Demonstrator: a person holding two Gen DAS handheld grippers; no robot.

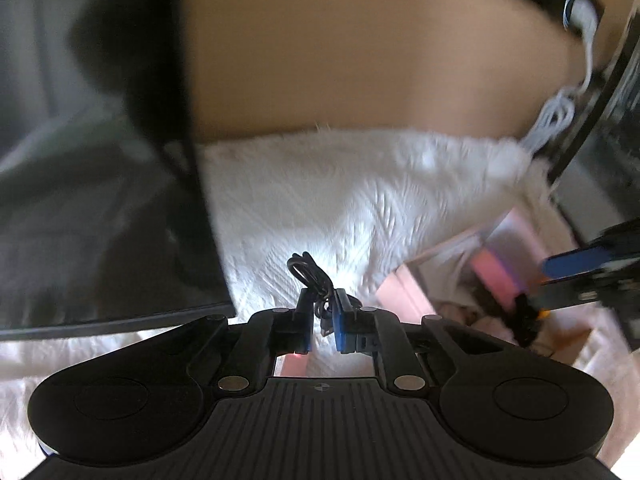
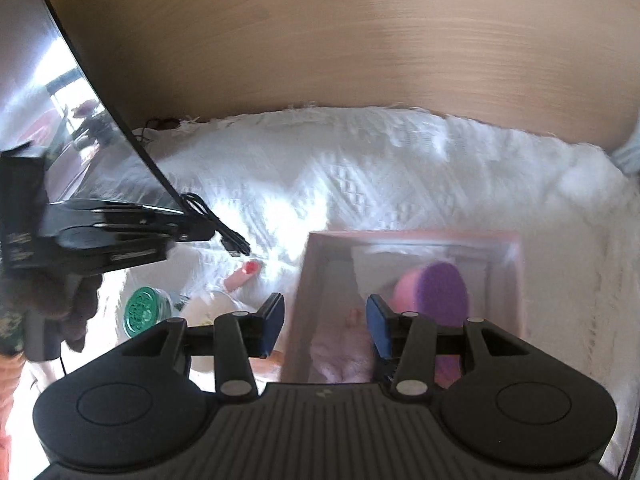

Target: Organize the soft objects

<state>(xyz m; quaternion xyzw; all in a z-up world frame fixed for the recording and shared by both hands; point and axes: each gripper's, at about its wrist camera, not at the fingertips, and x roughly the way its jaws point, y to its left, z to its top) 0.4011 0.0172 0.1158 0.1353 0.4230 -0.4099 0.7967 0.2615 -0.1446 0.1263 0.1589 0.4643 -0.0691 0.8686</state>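
The left gripper has its fingers clenched on a coiled black cable, lifted above the white blanket. The right gripper hovers with fingers released over the pink box holding a purple brush. A green-lidded jar sits left; its lettering is unreadable.

Pink box contents blurred, partly behind right gripper.

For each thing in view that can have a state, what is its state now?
left tool: shut on the black cable, lifted off the white cloth.
right tool: open, holds nothing, over the pink box.
pink box: open, purple-and-pink item inside.
green-lidded jar: closed.
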